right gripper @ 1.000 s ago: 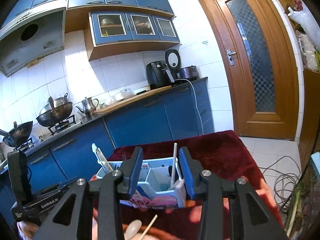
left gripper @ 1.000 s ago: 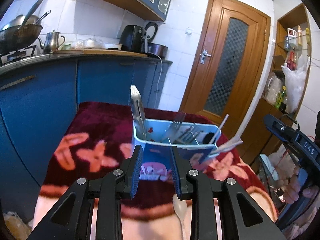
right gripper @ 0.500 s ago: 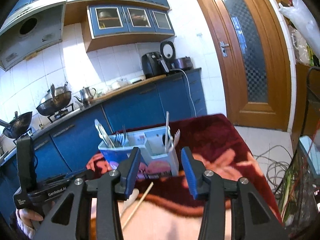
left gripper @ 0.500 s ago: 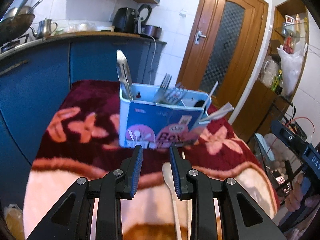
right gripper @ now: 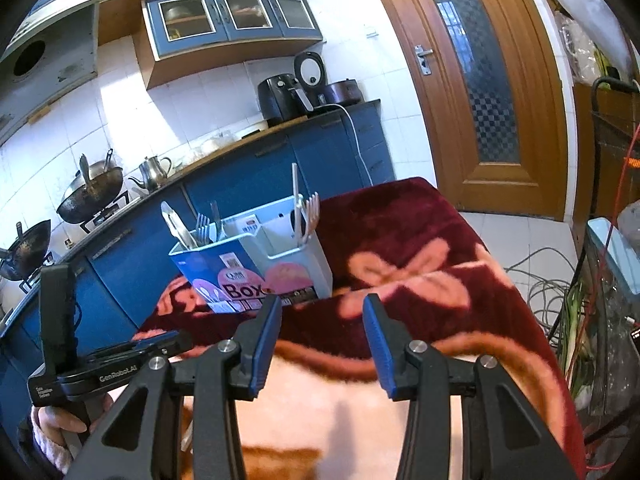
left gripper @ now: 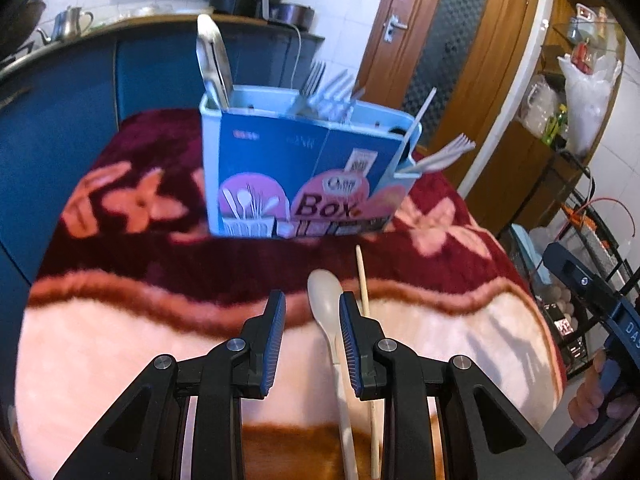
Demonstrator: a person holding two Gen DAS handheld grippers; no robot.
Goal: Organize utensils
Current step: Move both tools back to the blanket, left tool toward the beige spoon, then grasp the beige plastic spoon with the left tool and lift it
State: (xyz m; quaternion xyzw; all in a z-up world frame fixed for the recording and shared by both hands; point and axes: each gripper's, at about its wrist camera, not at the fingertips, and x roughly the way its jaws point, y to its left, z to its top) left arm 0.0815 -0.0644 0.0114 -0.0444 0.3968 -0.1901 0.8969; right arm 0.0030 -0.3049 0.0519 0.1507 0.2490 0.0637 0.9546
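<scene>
Left gripper (left gripper: 311, 314) hangs jaws apart, empty, over the cream spoon (left gripper: 329, 312) and chopstick (left gripper: 363, 280) lying on the blanket (left gripper: 120, 340) before the utensil box (left gripper: 296, 176). Right gripper (right gripper: 320, 338), apart, holds nothing. The right finger might pin the chopstick along with the spoon.

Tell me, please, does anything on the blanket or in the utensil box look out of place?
Yes. A cream spoon and a wooden chopstick lie loose on the blanket in front of the utensil box rather than in it, and a white plastic fork leans out over the box's right end.
</scene>
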